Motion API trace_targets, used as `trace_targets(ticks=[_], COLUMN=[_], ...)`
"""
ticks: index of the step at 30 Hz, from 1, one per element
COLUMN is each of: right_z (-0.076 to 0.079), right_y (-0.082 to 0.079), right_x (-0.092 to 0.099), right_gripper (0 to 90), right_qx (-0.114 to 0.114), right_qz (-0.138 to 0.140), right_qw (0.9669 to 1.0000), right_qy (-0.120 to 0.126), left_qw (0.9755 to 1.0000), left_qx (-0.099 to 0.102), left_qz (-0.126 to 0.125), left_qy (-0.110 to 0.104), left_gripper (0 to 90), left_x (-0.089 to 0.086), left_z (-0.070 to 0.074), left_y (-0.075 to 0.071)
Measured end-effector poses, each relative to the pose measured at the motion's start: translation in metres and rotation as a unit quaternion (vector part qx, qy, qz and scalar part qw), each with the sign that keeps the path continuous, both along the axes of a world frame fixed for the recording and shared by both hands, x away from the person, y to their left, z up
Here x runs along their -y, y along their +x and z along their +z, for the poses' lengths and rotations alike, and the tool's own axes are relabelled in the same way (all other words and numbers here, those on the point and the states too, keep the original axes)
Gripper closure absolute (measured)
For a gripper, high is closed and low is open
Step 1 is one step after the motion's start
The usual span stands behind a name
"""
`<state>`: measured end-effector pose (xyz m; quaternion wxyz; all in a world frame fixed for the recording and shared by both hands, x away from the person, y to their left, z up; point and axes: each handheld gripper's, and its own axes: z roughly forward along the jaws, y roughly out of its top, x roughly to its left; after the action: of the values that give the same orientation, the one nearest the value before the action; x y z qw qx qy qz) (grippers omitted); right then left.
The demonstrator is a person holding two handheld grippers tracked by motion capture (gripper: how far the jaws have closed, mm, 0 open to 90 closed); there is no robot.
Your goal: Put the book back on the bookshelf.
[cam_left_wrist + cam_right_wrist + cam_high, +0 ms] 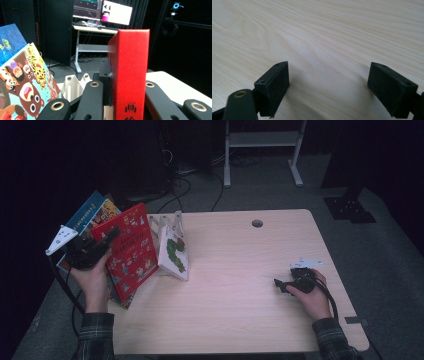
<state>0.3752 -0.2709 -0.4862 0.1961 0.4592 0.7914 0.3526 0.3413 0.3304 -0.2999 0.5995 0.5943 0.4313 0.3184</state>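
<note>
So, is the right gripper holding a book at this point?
No. In the right gripper view the right gripper has its jaws wide apart with nothing but bare table between them; the red book sits in the left gripper.

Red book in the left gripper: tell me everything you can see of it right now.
The red book is a thin picture book with a glossy red cover crowded with small cartoon figures; its plain red spine carries a small dark mark near the bottom. The left gripper is shut on it, jaws either side of the spine. It stands tilted at the table's left edge, beside an animal-cover book; whether they touch I cannot tell.
</note>
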Motion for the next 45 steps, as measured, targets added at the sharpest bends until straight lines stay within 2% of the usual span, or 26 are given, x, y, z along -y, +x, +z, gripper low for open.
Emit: trace_targets(ticks=[6,13,28,35,38,45], right_z=[0.000,0.000,0.000,0.000,0.000,0.000], right_y=[0.001,0.001,0.001,0.001,0.001,0.001], right_x=[0.001,0.001,0.001,0.001,0.001,0.001], right_gripper=[16.5,16.5,16.6,16.6,16.6,16.6], right_qx=[0.001,0.001,0.001,0.001,0.001,0.001], right_qz=[0.000,0.000,0.000,0.000,0.000,-0.001], right_qw=[1.0000,1.0000,1.0000,1.0000,1.0000,1.0000], right_qy=[-0.001,-0.001,-0.001,-0.001,-0.001,-0.002], left_qw=[0.9997,0.9992,0.9983,0.9980,0.9979,0.9979], left_qx=[-0.001,-0.004,-0.001,0.005,0.002,-0.009], left_qz=[0.023,0.040,0.058,0.063,0.062,0.062], left_qy=[0.008,0.004,0.003,0.011,0.019,0.015], left_gripper=[79.4,79.4,79.3,79.3,79.3,79.2], left_x=[0.007,0.009,0.022,0.025,0.025,0.023], left_z=[-0.006,-0.013,-0.026,-0.029,-0.029,-0.039], left_y=[0.017,0.033,0.061,0.065,0.064,0.062])
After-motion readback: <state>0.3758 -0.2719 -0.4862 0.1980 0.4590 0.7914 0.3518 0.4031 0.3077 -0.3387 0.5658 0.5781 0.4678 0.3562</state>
